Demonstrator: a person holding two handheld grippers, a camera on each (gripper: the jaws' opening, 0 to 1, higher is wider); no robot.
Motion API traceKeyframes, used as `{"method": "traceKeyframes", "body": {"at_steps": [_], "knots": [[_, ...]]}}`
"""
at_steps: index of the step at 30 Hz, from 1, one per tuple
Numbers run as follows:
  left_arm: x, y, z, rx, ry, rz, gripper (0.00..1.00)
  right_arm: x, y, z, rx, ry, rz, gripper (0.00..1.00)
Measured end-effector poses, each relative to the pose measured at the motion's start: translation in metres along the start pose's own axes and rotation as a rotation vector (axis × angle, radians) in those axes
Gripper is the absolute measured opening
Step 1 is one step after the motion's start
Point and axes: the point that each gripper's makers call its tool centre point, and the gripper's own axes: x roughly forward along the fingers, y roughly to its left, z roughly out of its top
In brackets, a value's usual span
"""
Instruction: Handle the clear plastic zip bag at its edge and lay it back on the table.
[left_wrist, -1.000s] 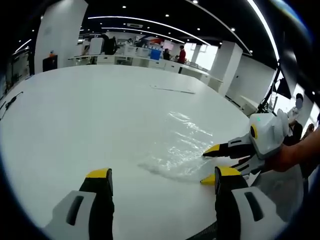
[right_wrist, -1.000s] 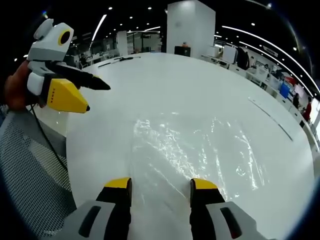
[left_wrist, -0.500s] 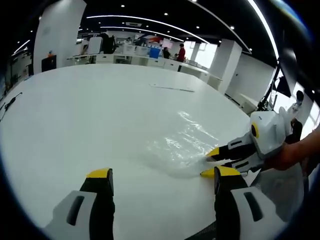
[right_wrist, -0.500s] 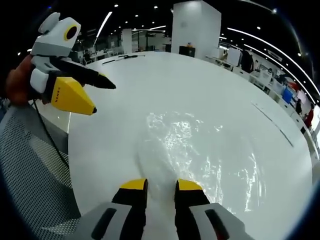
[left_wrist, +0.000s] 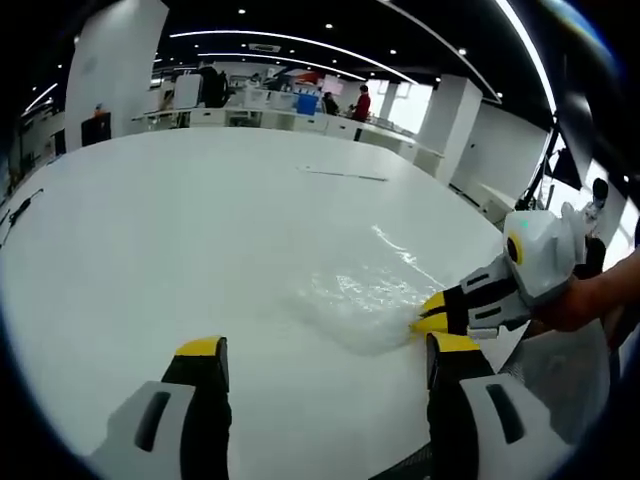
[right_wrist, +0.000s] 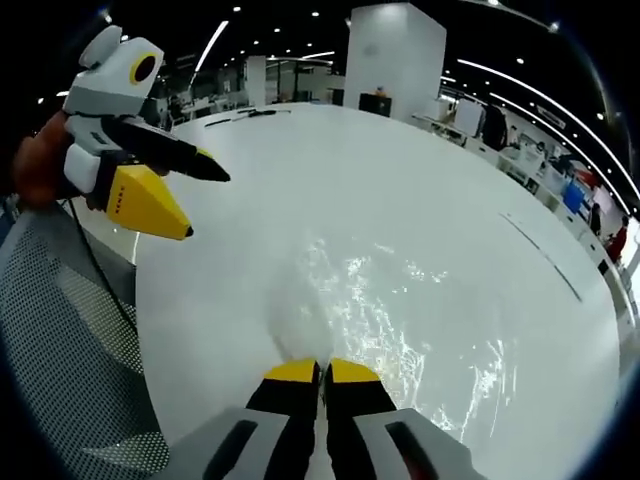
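Observation:
The clear plastic zip bag (right_wrist: 385, 305) lies crinkled on the white table (right_wrist: 420, 180), glinting under the ceiling lights. My right gripper (right_wrist: 323, 373) is shut on the bag's near edge, its yellow tips pressed together. In the left gripper view the same bag (left_wrist: 355, 295) spreads across the table, and the right gripper (left_wrist: 432, 312) comes in from the right, pinching the bag's corner. My left gripper (left_wrist: 318, 348) hovers open over the table, short of the bag, with nothing between its jaws. The right gripper view has the left gripper (right_wrist: 190, 190) at the upper left, open, held by a hand.
A mesh chair seat (right_wrist: 60, 330) sits off the table's near edge. A thin dark strip (left_wrist: 345, 176) lies far across the table. A cable (left_wrist: 20, 205) rests at the left edge. Desks, pillars and people fill the office beyond.
My right gripper has closed from open onto the bag's edge. The bag has bunched and shifted towards it. The left gripper has stayed open and nearly still.

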Motion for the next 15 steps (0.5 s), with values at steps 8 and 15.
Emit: {"method": "traceKeyframes", "body": {"at_steps": [8, 15], "knots": [[0.0, -0.003, 0.0, 0.001, -0.002, -0.002, 0.8, -0.006, -0.007, 0.008, -0.022, -0.019, -0.012, 0.0], [0.0, -0.012, 0.003, 0.03, -0.008, -0.023, 0.79, -0.013, -0.017, 0.012, -0.064, -0.029, -0.044, 0.0]]}}
